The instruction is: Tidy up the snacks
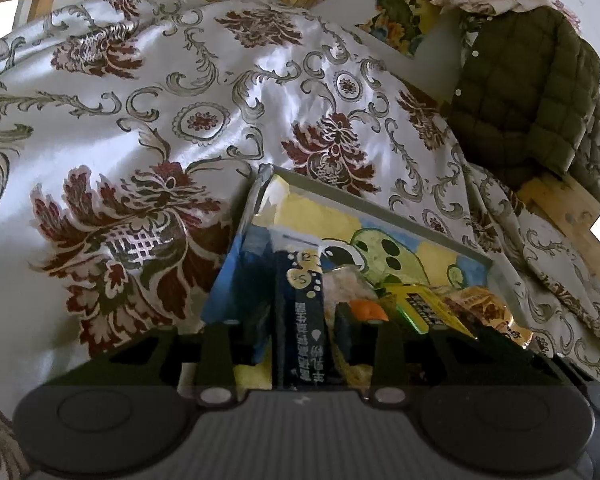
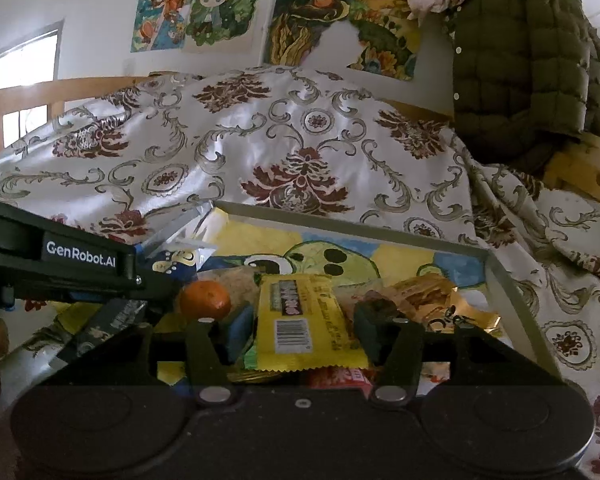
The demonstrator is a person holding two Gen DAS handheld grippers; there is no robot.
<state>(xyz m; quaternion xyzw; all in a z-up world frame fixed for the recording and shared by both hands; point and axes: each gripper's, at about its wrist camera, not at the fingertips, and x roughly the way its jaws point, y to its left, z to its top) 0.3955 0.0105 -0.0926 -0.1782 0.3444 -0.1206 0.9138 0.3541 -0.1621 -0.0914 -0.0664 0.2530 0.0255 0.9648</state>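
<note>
A grey-rimmed tray (image 2: pixel 496 276) with a cartoon frog picture holds several snacks. In the left wrist view my left gripper (image 1: pixel 302 332) has its fingers on either side of a dark blue snack packet (image 1: pixel 300 320) standing upright in the tray (image 1: pixel 380 204). In the right wrist view my right gripper (image 2: pixel 300 332) sits around a yellow snack packet (image 2: pixel 304 320); whether it grips is unclear. An orange mandarin (image 2: pixel 205 300) lies left of it, a gold packet (image 2: pixel 432 296) to its right. The left gripper's body (image 2: pixel 60 264) reaches in from the left.
The tray rests on a white floral satin cloth (image 2: pixel 300 140) over a bed. A green quilted jacket (image 2: pixel 520 60) hangs on a wooden frame (image 2: pixel 588 168) at right. Posters (image 2: pixel 196 8) cover the back wall.
</note>
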